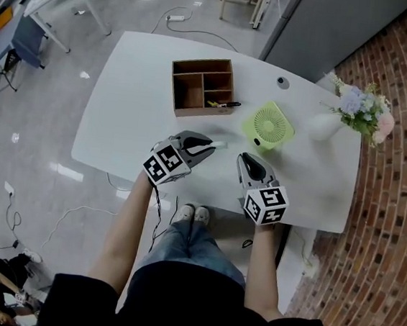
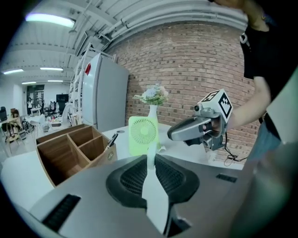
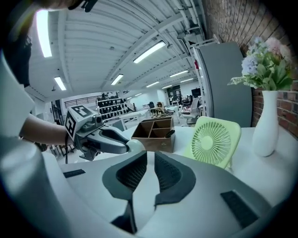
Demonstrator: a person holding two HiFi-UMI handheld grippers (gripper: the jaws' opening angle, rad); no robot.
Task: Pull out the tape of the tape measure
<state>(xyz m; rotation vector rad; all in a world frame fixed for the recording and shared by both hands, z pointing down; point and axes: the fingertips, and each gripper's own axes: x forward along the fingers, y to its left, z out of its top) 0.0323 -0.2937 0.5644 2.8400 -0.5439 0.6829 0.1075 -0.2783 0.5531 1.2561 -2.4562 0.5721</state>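
Note:
The tape measure (image 1: 220,145) is a small pale white case, and it sticks out of the tips of my left gripper (image 1: 209,146), which is shut on it above the white table (image 1: 132,115). In the left gripper view the white case (image 2: 156,195) fills the gap between the dark pads. From the right gripper view it shows as a rounded white lump (image 3: 133,145) at the left gripper's tip. My right gripper (image 1: 246,158) hovers just to the right of it; its jaws (image 3: 150,162) stand slightly parted with nothing between them. No tape shows drawn out.
A wooden organiser (image 1: 203,86) with a pen (image 1: 224,104) stands behind the grippers. A green desk fan (image 1: 267,125) sits to the right of it, and a white vase of flowers (image 1: 327,126) further right. The table's near edge lies just under both hands.

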